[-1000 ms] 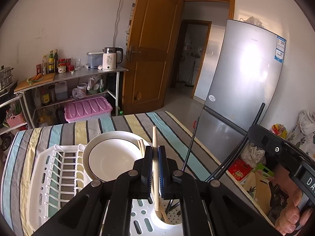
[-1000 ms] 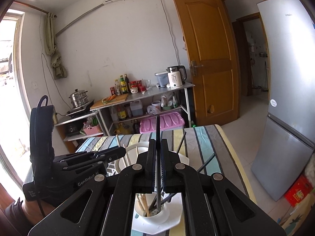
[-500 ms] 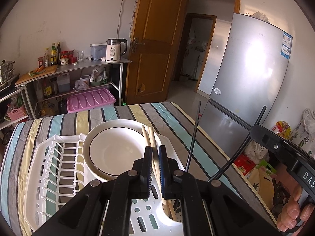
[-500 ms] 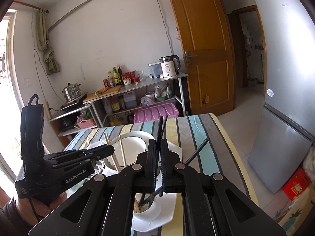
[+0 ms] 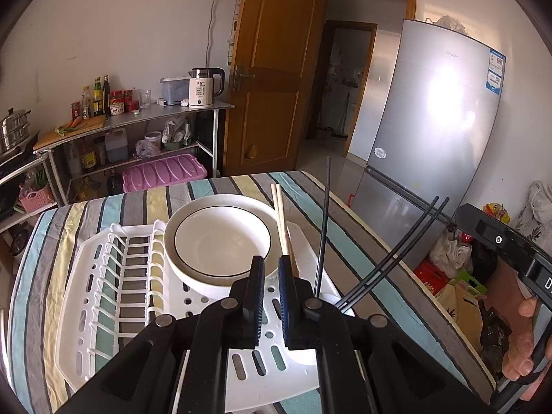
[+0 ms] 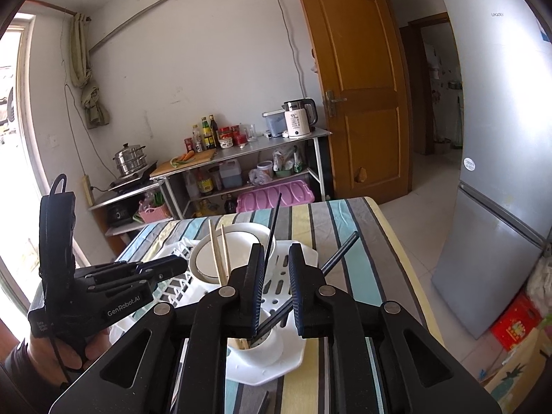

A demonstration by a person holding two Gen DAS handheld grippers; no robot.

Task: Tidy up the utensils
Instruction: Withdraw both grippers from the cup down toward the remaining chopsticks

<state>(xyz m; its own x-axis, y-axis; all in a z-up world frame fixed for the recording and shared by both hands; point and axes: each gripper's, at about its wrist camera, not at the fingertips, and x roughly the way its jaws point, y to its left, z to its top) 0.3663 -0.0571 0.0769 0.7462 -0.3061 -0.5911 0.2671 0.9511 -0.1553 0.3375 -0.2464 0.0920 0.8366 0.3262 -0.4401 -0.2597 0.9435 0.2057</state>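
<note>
The right gripper [image 6: 275,276] has just been opening, and a black chopstick [image 6: 272,226] stands loose between its jaws, tip down in the white utensil cup [image 6: 257,346] at the drying rack [image 5: 114,296]'s near right corner on the counter [image 5: 348,241]. The left gripper [image 5: 271,293] looks nearly shut on nothing, with the wooden chopsticks [image 5: 281,220] just past it. Honestly, the risk is either gripper clipping those leaning sticks while backing out and tipping the cup.
</note>
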